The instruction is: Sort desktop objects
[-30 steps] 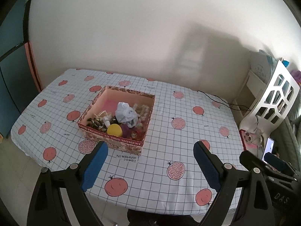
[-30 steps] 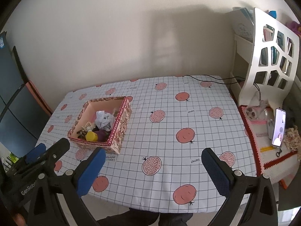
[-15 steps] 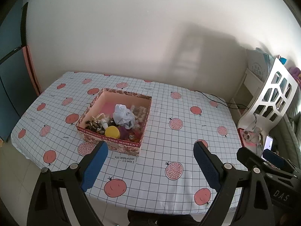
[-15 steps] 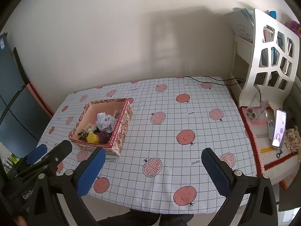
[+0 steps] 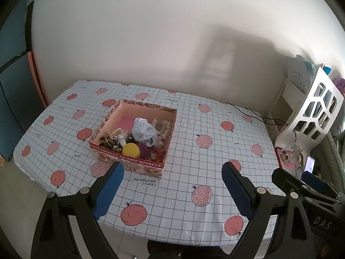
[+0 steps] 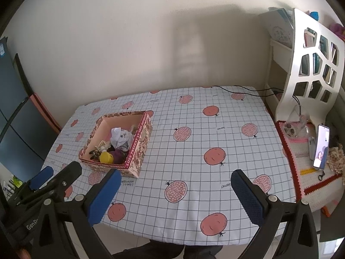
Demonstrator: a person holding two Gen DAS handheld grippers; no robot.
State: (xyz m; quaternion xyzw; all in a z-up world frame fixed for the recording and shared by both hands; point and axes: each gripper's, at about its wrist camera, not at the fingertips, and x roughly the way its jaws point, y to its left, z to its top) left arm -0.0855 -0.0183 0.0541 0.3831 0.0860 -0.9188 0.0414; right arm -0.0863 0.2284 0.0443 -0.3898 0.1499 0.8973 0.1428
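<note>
A floral cardboard box (image 5: 129, 164) (image 6: 140, 146) sits on the left half of the table (image 5: 215, 151) (image 6: 194, 125). Inside it lie a crumpled white paper (image 5: 143, 130) (image 6: 121, 137), a yellow round lid (image 5: 130, 150) (image 6: 106, 157), a purple item (image 6: 117, 155) and several small dark and pale bits. My left gripper (image 5: 172, 187) hangs open over the near table edge, just short of the box. Open too, my right gripper (image 6: 175, 192) is held above the near edge, to the right of the box. Nothing is between either pair of fingers.
A white cut-out shelf (image 6: 312, 64) (image 5: 312, 112) stands right of the table, with a black cable (image 6: 248, 89) running to it. A crocheted mat (image 6: 306, 168) holds a lit phone (image 6: 322, 146) and small items. A dark cabinet (image 6: 13, 118) stands at the left.
Both grippers have drawn back a little and risen, so the table and box look slightly smaller and farther away. Both stay open; nothing on the table has moved.
</note>
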